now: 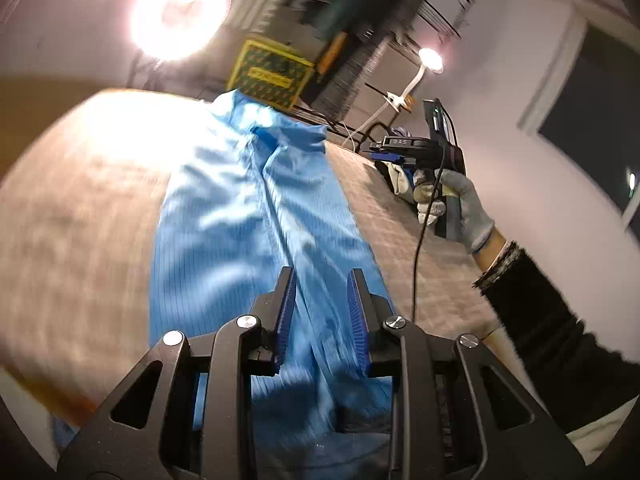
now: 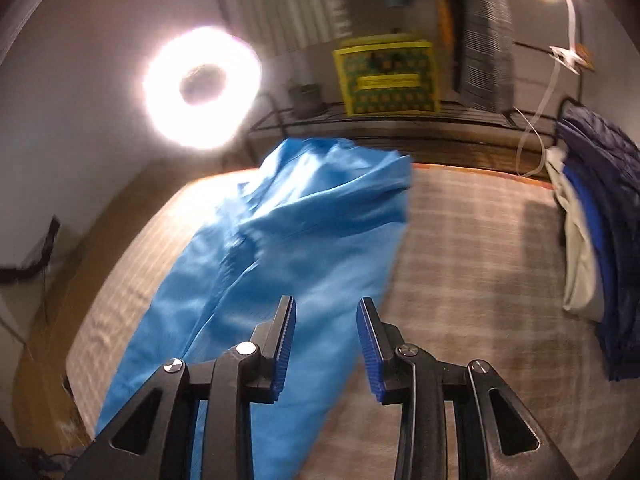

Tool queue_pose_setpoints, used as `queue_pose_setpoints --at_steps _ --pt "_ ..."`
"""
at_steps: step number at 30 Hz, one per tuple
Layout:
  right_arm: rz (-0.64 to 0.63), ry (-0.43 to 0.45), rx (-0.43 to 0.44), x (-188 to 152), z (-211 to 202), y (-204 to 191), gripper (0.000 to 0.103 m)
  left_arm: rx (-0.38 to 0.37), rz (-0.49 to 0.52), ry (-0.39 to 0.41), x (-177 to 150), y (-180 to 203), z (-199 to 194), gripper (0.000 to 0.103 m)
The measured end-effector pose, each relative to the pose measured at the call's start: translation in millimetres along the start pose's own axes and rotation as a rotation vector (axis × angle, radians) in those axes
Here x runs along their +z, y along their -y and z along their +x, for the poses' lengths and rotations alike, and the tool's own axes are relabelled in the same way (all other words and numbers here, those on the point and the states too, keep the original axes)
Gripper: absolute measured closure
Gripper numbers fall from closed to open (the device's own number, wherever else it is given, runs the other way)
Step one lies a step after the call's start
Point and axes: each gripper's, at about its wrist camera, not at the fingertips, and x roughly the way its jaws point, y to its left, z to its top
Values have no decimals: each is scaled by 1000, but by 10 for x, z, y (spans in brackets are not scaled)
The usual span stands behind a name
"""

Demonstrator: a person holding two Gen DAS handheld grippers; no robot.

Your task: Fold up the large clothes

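Risk is building: blue garment (image 1: pixel 256 216) is lying lengthwise and rumpled on the woven mat (image 2: pixel 472 256), while left gripper (image 1: pixel 320 292) and right gripper (image 2: pixel 326 320) are hovering above with jaws apart; grabbing one layer would be skewing the fold.

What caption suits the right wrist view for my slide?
Open right gripper above a blue garment spread on a checked surface.
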Motion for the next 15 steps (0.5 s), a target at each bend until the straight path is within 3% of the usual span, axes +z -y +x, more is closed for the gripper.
queue_pose_setpoints --at_steps 2,6,11,15 --pt "18 -3 -11 91 106 107 68 16 59 -14 170 31 202 78" --pt "25 -24 8 196 393 190 72 -31 101 -138 343 63 871 78" --pt "13 -82 45 350 976 191 72 -31 169 -274 217 56 1584 78" --pt "-70 -125 -25 491 1429 111 72 -20 155 -316 137 -87 1794 78"
